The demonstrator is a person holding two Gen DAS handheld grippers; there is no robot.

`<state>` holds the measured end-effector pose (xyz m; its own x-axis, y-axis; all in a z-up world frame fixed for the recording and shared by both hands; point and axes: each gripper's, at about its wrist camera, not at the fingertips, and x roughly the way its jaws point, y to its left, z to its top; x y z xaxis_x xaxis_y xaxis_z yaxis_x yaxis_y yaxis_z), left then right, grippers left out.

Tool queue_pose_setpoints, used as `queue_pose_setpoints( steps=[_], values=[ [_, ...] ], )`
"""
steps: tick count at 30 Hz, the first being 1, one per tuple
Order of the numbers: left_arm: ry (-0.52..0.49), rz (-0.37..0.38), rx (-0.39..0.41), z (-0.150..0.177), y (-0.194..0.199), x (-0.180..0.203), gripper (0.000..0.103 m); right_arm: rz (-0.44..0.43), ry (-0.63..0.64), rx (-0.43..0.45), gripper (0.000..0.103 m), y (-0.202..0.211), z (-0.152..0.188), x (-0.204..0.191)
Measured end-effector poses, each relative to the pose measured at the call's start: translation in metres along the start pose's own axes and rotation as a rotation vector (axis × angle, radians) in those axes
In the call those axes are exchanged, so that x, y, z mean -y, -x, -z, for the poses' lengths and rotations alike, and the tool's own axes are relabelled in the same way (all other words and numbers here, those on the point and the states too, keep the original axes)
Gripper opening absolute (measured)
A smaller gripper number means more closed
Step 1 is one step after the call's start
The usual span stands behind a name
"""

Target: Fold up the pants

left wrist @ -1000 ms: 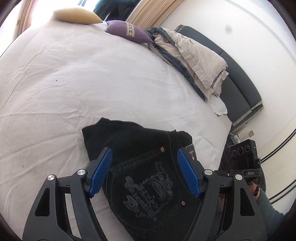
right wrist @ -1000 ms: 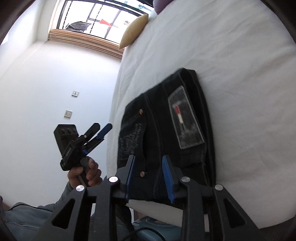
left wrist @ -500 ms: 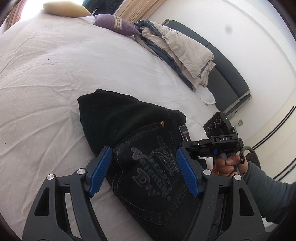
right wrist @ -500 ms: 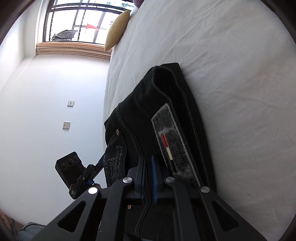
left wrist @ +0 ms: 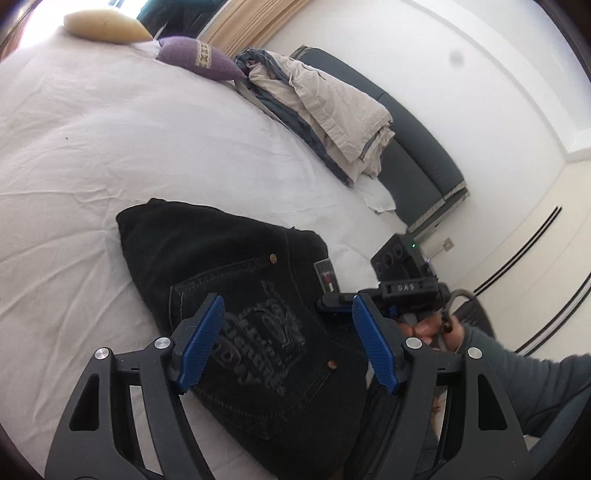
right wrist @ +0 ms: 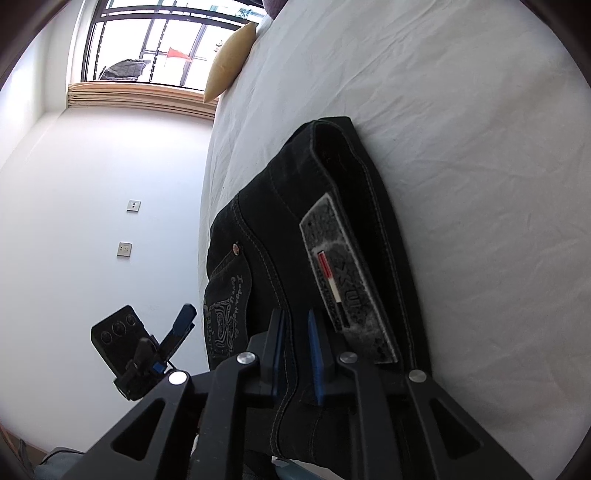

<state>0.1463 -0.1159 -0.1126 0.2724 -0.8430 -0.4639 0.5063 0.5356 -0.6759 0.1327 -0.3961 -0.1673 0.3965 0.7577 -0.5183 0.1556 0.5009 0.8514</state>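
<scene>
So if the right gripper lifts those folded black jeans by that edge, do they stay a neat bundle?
Probably not. The jeans are soft layered denim, so the free layers would likely droop and unfold. The right gripper pinches just one edge. Thick denim looks heavy for its size and unlikely to slip.

A bedroom in a home is shown. A wide bed (left wrist: 155,140) covered by a white sheet fills the view, with a yellow pillow (left wrist: 105,27) and a purple cushion (left wrist: 199,62) at its far edge. A crumpled duvet (left wrist: 332,110) is heaped against a dark headboard (left wrist: 417,155). A curtained window (right wrist: 155,48) and wall switches (right wrist: 125,249) are seen.
</scene>
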Motion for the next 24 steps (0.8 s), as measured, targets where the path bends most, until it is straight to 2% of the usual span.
queue_pose_setpoints(
  steps=[3, 6, 10, 15, 21, 24],
  values=[
    [0.091, 0.054, -0.046, 0.0, -0.018, -0.022, 0.07, -0.016, -0.018, 0.007, 0.014, 0.003, 0.0, 0.005],
    [0.039, 0.074, -0.1, 0.019, -0.028, -0.014, 0.07, -0.032, -0.023, 0.005, 0.014, 0.006, 0.005, 0.009],
    [-0.002, 0.109, -0.117, 0.041, -0.029, -0.002, 0.07, -0.067, -0.047, 0.012, 0.014, 0.01, 0.011, 0.018],
    [-0.036, 0.15, -0.165, 0.063, -0.024, 0.012, 0.07, -0.064, -0.048, 0.013, 0.014, 0.014, 0.018, 0.018],
    [-0.09, 0.152, -0.241, 0.09, -0.027, 0.033, 0.071, -0.079, -0.06, 0.026, 0.014, 0.024, 0.032, 0.022],
    [-0.105, 0.148, -0.258, 0.091, -0.026, 0.035, 0.071, -0.054, -0.041, 0.014, 0.014, 0.031, 0.04, 0.016]
  ],
)
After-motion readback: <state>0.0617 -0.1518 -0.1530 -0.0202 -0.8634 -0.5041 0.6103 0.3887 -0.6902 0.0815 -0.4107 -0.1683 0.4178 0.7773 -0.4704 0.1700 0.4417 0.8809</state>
